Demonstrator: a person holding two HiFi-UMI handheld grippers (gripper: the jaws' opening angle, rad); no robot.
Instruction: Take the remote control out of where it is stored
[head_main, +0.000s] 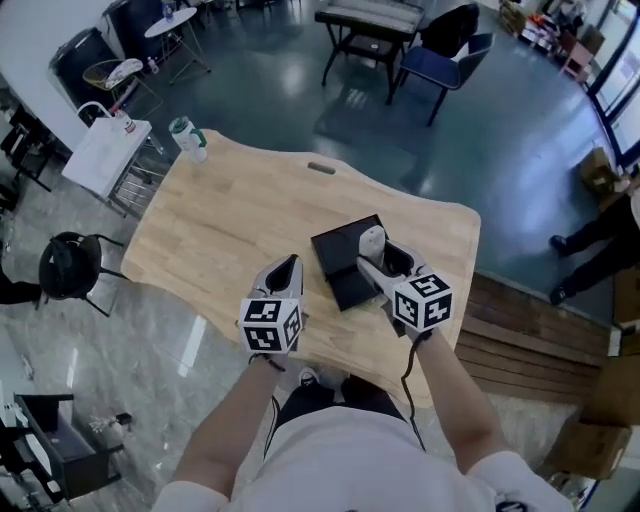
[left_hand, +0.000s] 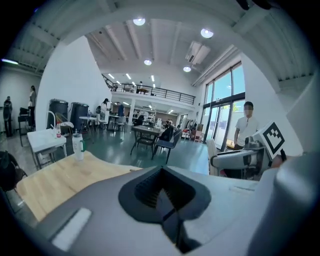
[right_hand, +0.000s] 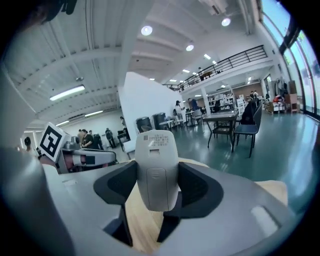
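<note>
A white remote control (head_main: 372, 240) stands upright between the jaws of my right gripper (head_main: 377, 256), which is shut on it. Its back, with the battery cover, faces the camera in the right gripper view, where the remote (right_hand: 156, 170) fills the gap of the right gripper (right_hand: 156, 192). Below it an open black case (head_main: 342, 262) lies on the wooden table (head_main: 240, 220), near the front edge. My left gripper (head_main: 288, 270) hovers just left of the case, shut and empty; in its own view the left gripper (left_hand: 165, 202) shows jaws pressed together.
A white tumbler with a green band (head_main: 188, 138) stands at the table's far left corner, beside a white bag (head_main: 105, 155). A dark slot (head_main: 321, 168) is cut near the far edge. A black chair (head_main: 72, 265) stands left of the table.
</note>
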